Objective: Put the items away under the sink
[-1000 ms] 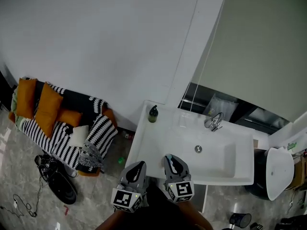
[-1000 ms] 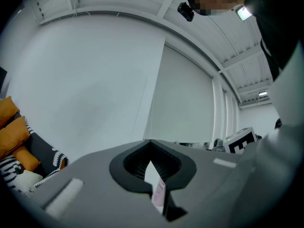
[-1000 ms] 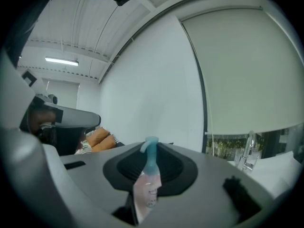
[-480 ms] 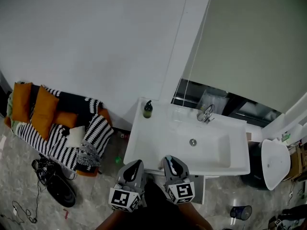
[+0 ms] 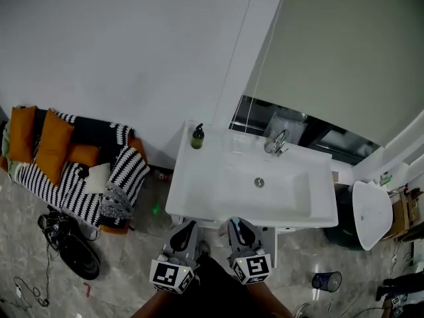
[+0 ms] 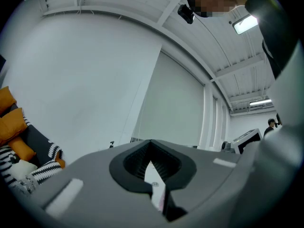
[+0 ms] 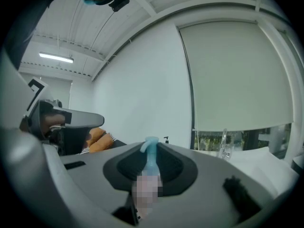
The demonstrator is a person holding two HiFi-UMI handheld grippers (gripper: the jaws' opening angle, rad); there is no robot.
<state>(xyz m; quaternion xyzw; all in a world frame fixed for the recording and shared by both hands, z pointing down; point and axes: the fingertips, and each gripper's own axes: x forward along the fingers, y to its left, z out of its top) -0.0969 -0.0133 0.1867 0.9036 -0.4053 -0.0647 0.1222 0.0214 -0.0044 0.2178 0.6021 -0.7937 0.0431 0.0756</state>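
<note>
White sink [image 5: 199, 194] has drawn down to the frame's lower centre as you step closer, your left hand-held gripper [image 5: 187, 230] clenched on a thin white item [image 6: 154, 182] and your right hand-held gripper [image 5: 237, 228] gripping a blue-tipped bottle [image 7: 150, 163], both just below its front edge, so stowing underneath looks next.

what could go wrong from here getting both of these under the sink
1. The left gripper pinches a flat white item and the right gripper holds a bottle, so neither is free to open anything below the sink.
2. The flat white item is thin and could slip out.
3. The bottle pokes out past the jaws and might knock the sink's front edge on the way down.
</note>
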